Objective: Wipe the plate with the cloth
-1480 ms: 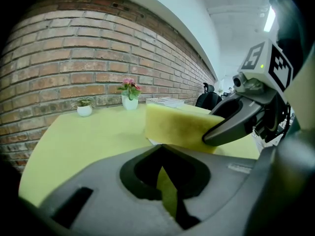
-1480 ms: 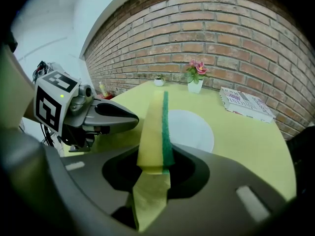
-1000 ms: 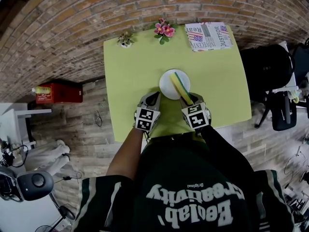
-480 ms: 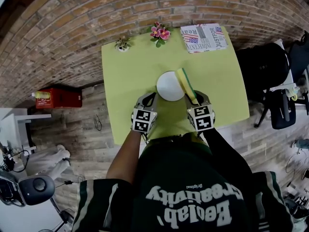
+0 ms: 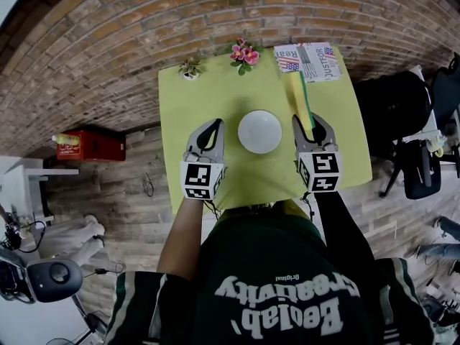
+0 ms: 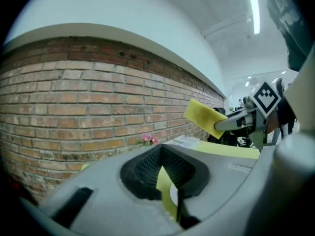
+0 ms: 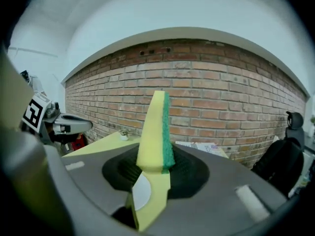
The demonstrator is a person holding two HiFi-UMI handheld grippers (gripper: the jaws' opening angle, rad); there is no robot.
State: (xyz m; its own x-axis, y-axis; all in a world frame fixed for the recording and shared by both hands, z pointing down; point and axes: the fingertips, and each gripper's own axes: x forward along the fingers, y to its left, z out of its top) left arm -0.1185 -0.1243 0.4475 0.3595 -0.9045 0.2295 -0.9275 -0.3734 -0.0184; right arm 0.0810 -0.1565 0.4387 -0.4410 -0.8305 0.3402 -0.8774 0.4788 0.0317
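Yellow-green worktop (image 5: 194, 106) pushed against a brick wall (image 5: 144, 20), wood floor around it, seen from above the person.

Nearest, two forearms reach straight forward from the torso, the left one bare and the right one in a dark sleeve. Each holds one gripper, marker cube toward the person and jaws pointing at the wall.

Left gripper (image 5: 214, 124): jaws brought together at the tips with nothing between them. Its own view shows only a thin slit of worktop and plate showing through. It sits just left of the plate, not touching it.

Right gripper (image 5: 313, 124): jaws clamped on the cloth (image 5: 298, 95), a yellow pad with a green face. The pad is gripped at its near end and sticks out past the jaw tips toward the wall. In the left gripper view the pad is in the air, tilted up, clear of the worktop. It is right of the plate, apart from it.

Plate (image 5: 259, 131): white, round, flat on the worktop between the two grippers, nothing on it.

Far edge by the wall, left to right: small potted plant (image 5: 190, 67), pink flowers (image 5: 244, 52), folded newspaper (image 5: 310, 60).

Off the worktop: red box (image 5: 86, 144) on the floor at left, black chair (image 5: 399, 106) at right.

Counts: 2 grippers, 1 plate, 1 cloth, 1 plant, 1 flower bunch, 1 newspaper.
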